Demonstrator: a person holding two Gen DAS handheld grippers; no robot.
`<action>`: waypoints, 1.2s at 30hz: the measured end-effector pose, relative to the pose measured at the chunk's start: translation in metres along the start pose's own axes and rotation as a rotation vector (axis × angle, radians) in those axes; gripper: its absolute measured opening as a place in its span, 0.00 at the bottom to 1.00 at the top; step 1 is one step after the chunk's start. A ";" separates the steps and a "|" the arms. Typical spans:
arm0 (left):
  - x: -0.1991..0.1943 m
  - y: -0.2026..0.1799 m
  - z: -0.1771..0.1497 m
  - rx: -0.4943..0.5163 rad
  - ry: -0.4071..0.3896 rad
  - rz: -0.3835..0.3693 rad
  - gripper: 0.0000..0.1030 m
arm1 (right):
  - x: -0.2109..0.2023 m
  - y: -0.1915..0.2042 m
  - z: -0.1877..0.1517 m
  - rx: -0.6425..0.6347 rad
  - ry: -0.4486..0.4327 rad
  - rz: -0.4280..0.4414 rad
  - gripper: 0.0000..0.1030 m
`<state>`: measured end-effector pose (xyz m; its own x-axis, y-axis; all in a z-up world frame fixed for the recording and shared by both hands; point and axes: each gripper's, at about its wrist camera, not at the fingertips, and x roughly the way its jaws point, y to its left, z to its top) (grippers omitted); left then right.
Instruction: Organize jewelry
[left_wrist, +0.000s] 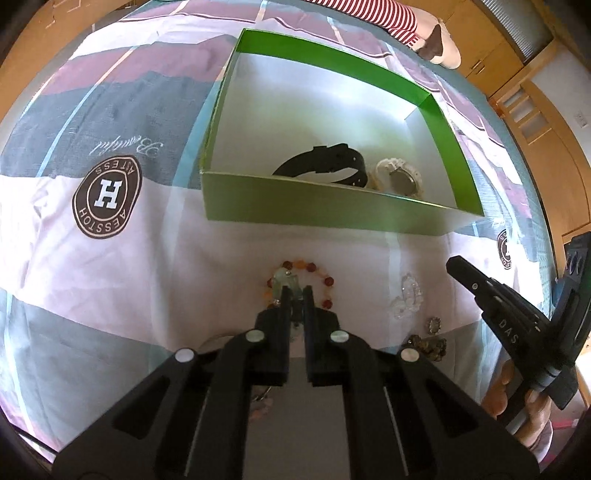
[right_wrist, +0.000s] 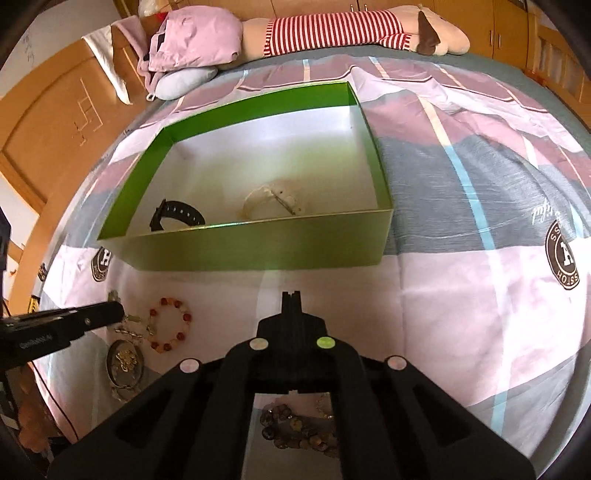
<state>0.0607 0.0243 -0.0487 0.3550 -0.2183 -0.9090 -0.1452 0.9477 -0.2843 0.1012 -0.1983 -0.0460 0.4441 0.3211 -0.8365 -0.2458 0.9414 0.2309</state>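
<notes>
You get bright daylight in both views, slightly washed out on the pale bedsheet (left_wrist: 110, 280). The green box (left_wrist: 332, 214) floor glares white w/ a soft sheen; its near wall looks hazy, esp. in the right wrist view. Shadows are soft and faint. Heavy fisheye bend at the edges, dark vignette in the corners. Gripper bodies close to the lens are dark, w/ little detail.
</notes>
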 end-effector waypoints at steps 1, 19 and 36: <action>-0.001 -0.004 -0.001 0.003 0.000 0.002 0.05 | 0.001 -0.002 -0.001 -0.003 0.013 0.001 0.00; 0.010 -0.015 0.000 0.019 0.011 0.008 0.05 | 0.041 0.021 -0.015 -0.060 0.146 -0.045 0.05; 0.012 -0.016 0.000 0.022 0.016 0.015 0.05 | 0.043 0.006 -0.015 -0.011 0.197 -0.022 0.12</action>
<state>0.0670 0.0066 -0.0554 0.3379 -0.2080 -0.9179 -0.1297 0.9557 -0.2643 0.1058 -0.1809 -0.0878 0.2729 0.2728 -0.9226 -0.2480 0.9465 0.2065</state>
